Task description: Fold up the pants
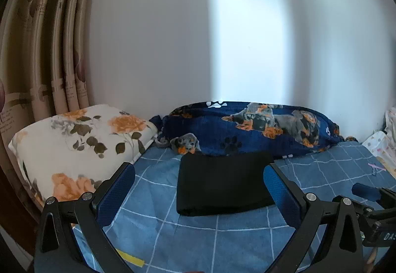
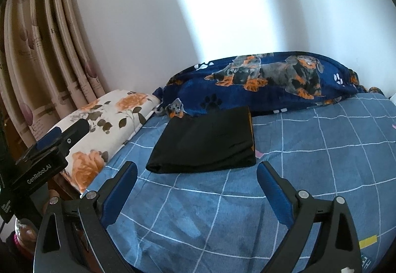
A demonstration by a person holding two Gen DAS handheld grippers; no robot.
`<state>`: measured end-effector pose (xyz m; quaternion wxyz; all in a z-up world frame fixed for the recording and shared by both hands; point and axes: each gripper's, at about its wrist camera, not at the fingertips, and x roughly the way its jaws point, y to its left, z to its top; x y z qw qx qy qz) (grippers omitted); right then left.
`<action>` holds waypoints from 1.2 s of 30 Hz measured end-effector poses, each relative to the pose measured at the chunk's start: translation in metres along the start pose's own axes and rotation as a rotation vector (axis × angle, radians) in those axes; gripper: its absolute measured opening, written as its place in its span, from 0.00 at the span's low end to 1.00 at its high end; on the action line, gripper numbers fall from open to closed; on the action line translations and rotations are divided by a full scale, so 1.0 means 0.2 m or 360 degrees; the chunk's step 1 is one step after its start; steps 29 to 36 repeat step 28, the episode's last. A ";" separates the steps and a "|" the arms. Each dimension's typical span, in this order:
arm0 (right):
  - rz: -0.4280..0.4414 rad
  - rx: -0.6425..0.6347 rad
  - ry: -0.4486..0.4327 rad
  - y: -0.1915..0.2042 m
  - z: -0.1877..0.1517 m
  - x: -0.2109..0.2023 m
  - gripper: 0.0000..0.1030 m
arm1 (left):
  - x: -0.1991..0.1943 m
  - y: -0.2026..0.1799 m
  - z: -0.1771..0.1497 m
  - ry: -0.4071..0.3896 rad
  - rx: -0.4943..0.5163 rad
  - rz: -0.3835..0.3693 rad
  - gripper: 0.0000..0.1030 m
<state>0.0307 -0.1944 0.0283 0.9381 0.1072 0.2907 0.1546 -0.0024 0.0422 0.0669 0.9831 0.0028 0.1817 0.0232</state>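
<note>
Pants (image 1: 224, 182), black, folded into compact rectangle, lay on blue checked bed (image 1: 198, 236) nr dog-print blanket (image 1: 247, 129); floral pillow (image 1: 74, 147) at left; left hand-held gripper (image 1: 199, 189) & right hand-held gripper (image 2: 196, 186) both spread wide, empty, short of pants.

On the blue checked bedsheet (image 2: 222, 211), bare cloth lies open from 4 through 6 to 8 o'clock of the folded black pants (image 2: 205, 142). At 12 the dog-print blanket (image 2: 259, 80) touches their far edge, with the wall (image 2: 173, 13) behind. The floral pillow (image 2: 111, 119) crowds 9 to 10; curtains (image 2: 37, 50) hang beyond.
</note>
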 end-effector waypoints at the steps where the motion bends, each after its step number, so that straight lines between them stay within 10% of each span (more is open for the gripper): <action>1: -0.0001 0.0000 0.0002 0.00 0.00 0.00 0.94 | 0.00 0.00 0.00 0.0004 -0.0001 -0.0003 1.00; 36: 0.0012 -0.0003 0.0087 -0.01 -0.03 0.10 0.95 | 0.07 -0.02 -0.06 0.0056 0.0016 0.0005 1.00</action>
